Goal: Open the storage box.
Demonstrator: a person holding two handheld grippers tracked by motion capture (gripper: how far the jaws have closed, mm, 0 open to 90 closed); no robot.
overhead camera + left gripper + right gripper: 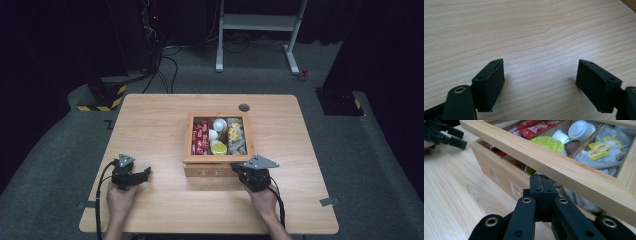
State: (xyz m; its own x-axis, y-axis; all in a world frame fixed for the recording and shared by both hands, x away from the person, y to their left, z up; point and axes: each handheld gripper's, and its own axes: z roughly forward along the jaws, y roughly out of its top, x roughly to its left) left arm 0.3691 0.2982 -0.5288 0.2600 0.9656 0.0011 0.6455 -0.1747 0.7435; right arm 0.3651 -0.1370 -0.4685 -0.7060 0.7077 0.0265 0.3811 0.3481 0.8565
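Wooden tea box (218, 167) sits mid-bench (150, 125) in the high view, your right gripper (243, 172) at its front right corner and your left gripper (142, 175) well apart on bare bench to the left. Left gripper view: your left gripper (540, 82) fingers (489, 83) stand wide apart over bare wood, holding nothing. Right gripper view: your right gripper (541, 182) fingers are pressed together, tips just under the raised glass-paned lid (554, 167), sachets (599, 150) and red packets (534, 127) showing through it.

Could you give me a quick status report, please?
Right tool shut, tips under raised lid of tea box. Left tool open on table. Nothing blocking.
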